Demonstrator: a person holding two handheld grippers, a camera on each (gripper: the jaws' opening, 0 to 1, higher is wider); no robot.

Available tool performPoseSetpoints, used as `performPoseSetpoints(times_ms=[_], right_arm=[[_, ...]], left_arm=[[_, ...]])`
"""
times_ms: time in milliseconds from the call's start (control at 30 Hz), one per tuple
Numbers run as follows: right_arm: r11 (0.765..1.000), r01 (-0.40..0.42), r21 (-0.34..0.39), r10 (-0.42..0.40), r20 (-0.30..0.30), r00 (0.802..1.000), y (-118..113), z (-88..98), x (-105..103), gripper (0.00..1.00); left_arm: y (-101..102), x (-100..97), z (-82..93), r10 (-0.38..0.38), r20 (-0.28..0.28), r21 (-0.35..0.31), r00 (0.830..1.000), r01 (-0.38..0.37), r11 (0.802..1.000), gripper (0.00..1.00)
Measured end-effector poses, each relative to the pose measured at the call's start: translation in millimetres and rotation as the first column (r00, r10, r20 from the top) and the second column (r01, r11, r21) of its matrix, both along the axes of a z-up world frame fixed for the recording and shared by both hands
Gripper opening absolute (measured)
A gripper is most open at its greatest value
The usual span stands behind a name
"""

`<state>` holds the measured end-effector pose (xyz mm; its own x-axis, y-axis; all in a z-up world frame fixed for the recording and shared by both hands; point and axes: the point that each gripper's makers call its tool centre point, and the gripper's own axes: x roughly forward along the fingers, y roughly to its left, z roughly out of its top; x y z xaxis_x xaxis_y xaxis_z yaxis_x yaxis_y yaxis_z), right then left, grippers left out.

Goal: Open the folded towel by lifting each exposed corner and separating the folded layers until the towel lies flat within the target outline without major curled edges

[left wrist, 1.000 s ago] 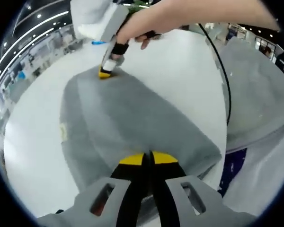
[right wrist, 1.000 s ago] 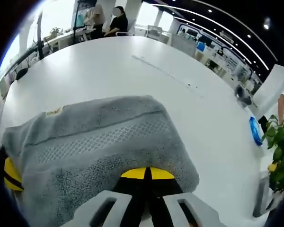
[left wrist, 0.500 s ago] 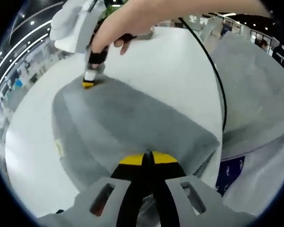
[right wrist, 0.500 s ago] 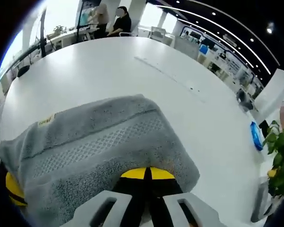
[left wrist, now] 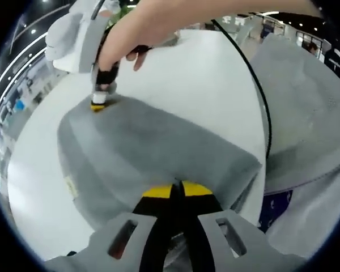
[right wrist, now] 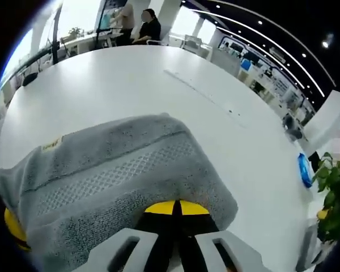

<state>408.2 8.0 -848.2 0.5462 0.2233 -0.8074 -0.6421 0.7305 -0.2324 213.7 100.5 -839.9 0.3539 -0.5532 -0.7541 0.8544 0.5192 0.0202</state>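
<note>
1. The grey towel (left wrist: 153,147) lies folded on the white table (left wrist: 204,79), and both of your grippers pinch it at opposite edges.
2. In the right gripper view the towel (right wrist: 119,175) shows a woven band across its face and a small tag (right wrist: 51,145) near its far left edge.
3. Your left gripper (left wrist: 177,190) has its yellow-tipped jaws pressed together on the towel's near edge.
4. Your right gripper (right wrist: 177,208) does the same: jaws closed, pinching the towel edge right in front of it.
5. In the left gripper view your right gripper (left wrist: 98,105) clamps the towel's far corner, with your hand (left wrist: 153,22) gripping its handle.
6. A black cable (left wrist: 259,96) runs from that hand down across the table.
7. On the table's right side lies a blue object (right wrist: 304,170), beside a green plant (right wrist: 333,192).
8. Two people (right wrist: 137,21) are at the far end of the table.
</note>
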Motion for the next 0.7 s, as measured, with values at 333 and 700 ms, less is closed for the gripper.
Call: performPoseSetpoints(times_ms=[333, 700], right_arm=[[0.997, -0.064, -0.035, 0.065, 0.032, 0.997, 7, -0.2, 10, 0.0], [0.996, -0.078, -0.038, 0.081, 0.077, 0.994, 9, 1.1, 15, 0.0]], left_arm=[[-35, -8.9, -0.1, -0.078, 0.034, 0.045, 0.996, 0.077, 0.996, 0.03], [-48, -8.0, 0.4, -0.095, 0.034, 0.024, 0.995, 0.095, 0.995, 0.03]])
